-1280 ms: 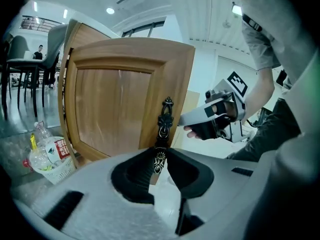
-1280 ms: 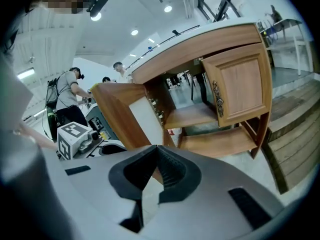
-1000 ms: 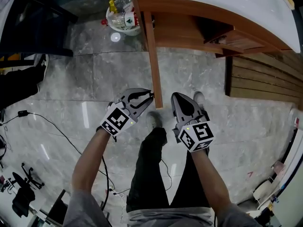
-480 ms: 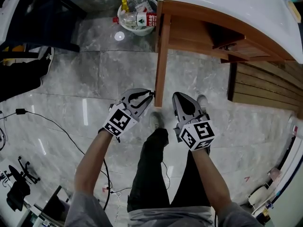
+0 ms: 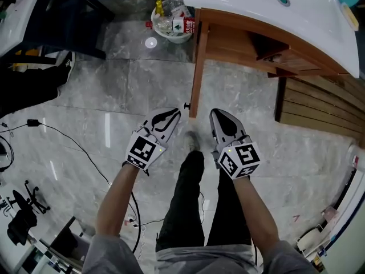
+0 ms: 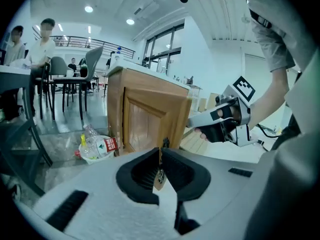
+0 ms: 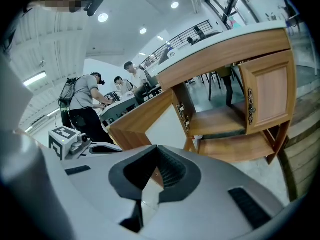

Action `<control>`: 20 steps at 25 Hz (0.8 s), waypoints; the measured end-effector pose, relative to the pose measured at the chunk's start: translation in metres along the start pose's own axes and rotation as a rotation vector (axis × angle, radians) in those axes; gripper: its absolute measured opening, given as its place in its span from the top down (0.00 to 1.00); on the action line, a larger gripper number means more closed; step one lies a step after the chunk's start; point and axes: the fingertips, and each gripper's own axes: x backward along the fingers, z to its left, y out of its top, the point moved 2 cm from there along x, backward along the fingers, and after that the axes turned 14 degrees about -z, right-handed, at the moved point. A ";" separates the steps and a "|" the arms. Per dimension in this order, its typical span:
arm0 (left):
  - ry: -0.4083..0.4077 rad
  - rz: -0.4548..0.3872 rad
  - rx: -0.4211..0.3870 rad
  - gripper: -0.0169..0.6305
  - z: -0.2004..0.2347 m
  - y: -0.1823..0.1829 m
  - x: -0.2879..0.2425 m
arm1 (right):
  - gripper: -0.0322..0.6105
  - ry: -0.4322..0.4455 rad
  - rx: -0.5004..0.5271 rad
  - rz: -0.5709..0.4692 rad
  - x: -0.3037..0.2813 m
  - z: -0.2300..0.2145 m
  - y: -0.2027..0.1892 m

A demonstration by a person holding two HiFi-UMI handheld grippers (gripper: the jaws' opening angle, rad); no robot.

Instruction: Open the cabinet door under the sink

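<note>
While the left gripper's (image 6: 160,150) jaws have just been closing to a thin slit with nothing between them, the right gripper's (image 7: 157,148) jaws sit closed and empty too. Just ahead of the left jaws, near but not touching, is the dark knob (image 5: 186,105) on the free edge of the door (image 5: 197,67). The door stands swung out from the cabinet toward the person. That edge runs upright, and the panel reaches back to its hinges under the sink (image 5: 256,10). The left gripper is nearer the knob, and the right hangs on the door's other side. There are two grippers, one knob and one sink. There are two doors: one swung out, and a second door (image 7: 267,91) at the cabinet's right.
</note>
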 end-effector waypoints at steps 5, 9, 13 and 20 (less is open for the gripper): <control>0.075 -0.035 0.006 0.96 -0.015 0.048 0.015 | 0.94 0.008 0.007 -0.011 0.014 0.009 0.036; 0.135 -0.052 0.022 0.96 -0.025 0.088 0.020 | 0.94 0.003 0.015 -0.033 0.025 0.012 0.072; 0.174 -0.069 0.026 0.96 -0.033 0.125 0.020 | 0.94 0.007 0.018 -0.062 0.034 0.017 0.104; 0.232 -0.084 0.041 0.96 -0.047 0.180 0.016 | 0.94 0.028 0.071 -0.102 0.046 0.029 0.154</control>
